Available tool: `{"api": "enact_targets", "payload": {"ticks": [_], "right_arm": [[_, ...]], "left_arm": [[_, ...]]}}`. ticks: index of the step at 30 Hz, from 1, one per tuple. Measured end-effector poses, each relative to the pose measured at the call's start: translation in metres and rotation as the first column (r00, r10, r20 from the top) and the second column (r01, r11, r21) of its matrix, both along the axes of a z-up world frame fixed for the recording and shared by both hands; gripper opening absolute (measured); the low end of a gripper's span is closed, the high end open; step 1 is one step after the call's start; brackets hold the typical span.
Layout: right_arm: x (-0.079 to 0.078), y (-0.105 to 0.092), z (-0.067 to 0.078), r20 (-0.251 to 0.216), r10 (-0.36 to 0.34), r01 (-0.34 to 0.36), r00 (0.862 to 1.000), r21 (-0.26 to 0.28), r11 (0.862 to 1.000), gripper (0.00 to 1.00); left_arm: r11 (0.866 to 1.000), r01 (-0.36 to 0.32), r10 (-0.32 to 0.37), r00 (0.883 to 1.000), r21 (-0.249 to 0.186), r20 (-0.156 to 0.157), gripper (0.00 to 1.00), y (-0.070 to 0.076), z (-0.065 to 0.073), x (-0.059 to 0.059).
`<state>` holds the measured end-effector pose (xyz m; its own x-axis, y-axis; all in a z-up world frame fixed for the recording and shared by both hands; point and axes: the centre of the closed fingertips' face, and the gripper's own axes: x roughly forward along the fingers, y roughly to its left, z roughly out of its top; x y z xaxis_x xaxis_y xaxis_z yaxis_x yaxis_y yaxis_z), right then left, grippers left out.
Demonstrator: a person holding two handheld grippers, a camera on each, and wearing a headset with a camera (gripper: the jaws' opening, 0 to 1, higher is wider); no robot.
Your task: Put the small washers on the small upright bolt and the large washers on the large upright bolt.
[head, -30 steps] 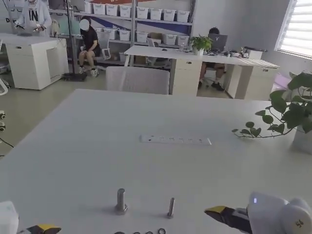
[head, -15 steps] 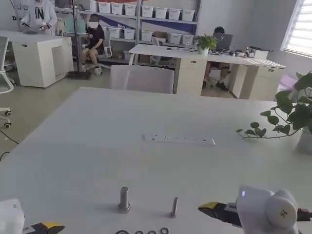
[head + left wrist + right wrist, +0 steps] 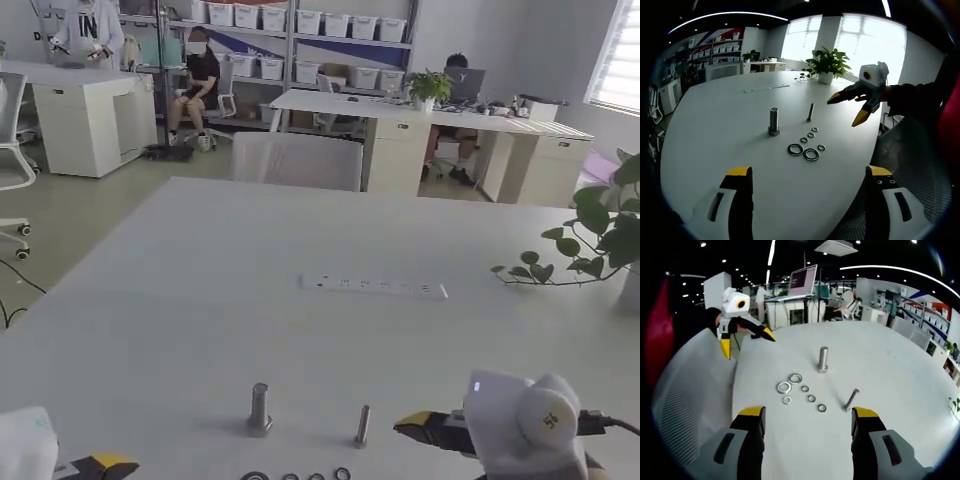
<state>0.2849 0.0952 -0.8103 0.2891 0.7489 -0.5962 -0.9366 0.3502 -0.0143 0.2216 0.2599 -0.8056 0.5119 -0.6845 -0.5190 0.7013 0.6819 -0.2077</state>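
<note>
**Left gripper view**
- L gripper [image 3: 809,172]: jaws spread wide, nothing btwn them, low over near table edge.
- table [image 3: 710,125]: white, rounded top.
- big bolt [image 3: 774,121]: upright on table, shank bare.
- small bolt [image 3: 811,111]: upright, right of big bolt, apart from it.
- big washers [image 3: 811,154]: 2, flat on table, side by side, nearer the camera than both bolts.
- small washers [image 3: 810,135]: 4, flat, loose row btwn big washers and small bolt.
- R gripper [image 3: 845,110]: in air at right, jaws parted, nothing held.

**Right gripper view**
- R gripper: jaws wide apart, empty, above table.
- bolts: big bolt upright beyond the washers; small bolt nearer, at right.
- washers: big washers just before big bolt; small washers strung toward small bolt.
- L gripper: upper left, jaws apart, empty.

**Head view**
- bolts: big bolt left, small bolt right, both upright.
- washers: at bottom edge, partly cut off.
- R gripper: lower right, yellow tip near small bolt, not touching.
- L gripper: yellow tip in lower-left corner.
- power strip [image 3: 373,287]: flat, mid-table.
- plant [image 3: 600,230]: right edge.
</note>
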Motion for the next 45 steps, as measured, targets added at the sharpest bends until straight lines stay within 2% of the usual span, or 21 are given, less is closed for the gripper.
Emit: {"api": "enact_targets", "payload": {"ticks": [12,16,29,32,40,44,45], "right_arm": [[0.007,0.008,-0.013,-0.029,0.023,-0.024,0.999,-0.035,0.999,0.63],[0.011,0.010,-0.015,-0.034,0.021,-0.022,0.999,-0.035,0.999,0.60],[0.023,0.011,-0.031,-0.030,0.003,-0.005,1.000,-0.089,0.996,0.44],[0.025,0.012,-0.034,-0.038,-0.005,0.002,0.999,-0.084,0.996,0.43],[0.030,0.017,-0.040,-0.037,-0.006,0.001,0.999,-0.120,0.993,0.36],[0.032,0.018,-0.045,-0.027,0.013,-0.018,1.000,-0.177,0.984,0.34],[0.032,0.019,-0.045,-0.028,0.015,-0.020,0.999,-0.176,0.984,0.34]], "left_arm": [[1.000,0.000,0.000,1.000,-0.002,-0.004,0.93,-0.001,0.000,0.002],[1.000,0.001,-0.001,1.000,0.001,-0.004,0.93,0.000,0.000,0.002],[1.000,0.005,-0.005,1.000,0.009,-0.011,0.93,0.001,-0.001,0.003],[1.000,0.007,-0.006,1.000,0.010,-0.012,0.93,0.000,-0.001,0.003],[1.000,0.006,-0.006,1.000,0.007,-0.018,0.92,-0.001,-0.002,0.003],[1.000,0.004,-0.004,1.000,0.006,-0.019,0.92,0.000,-0.003,0.004],[1.000,0.004,-0.004,1.000,0.007,-0.020,0.92,0.001,-0.003,0.004]]}}
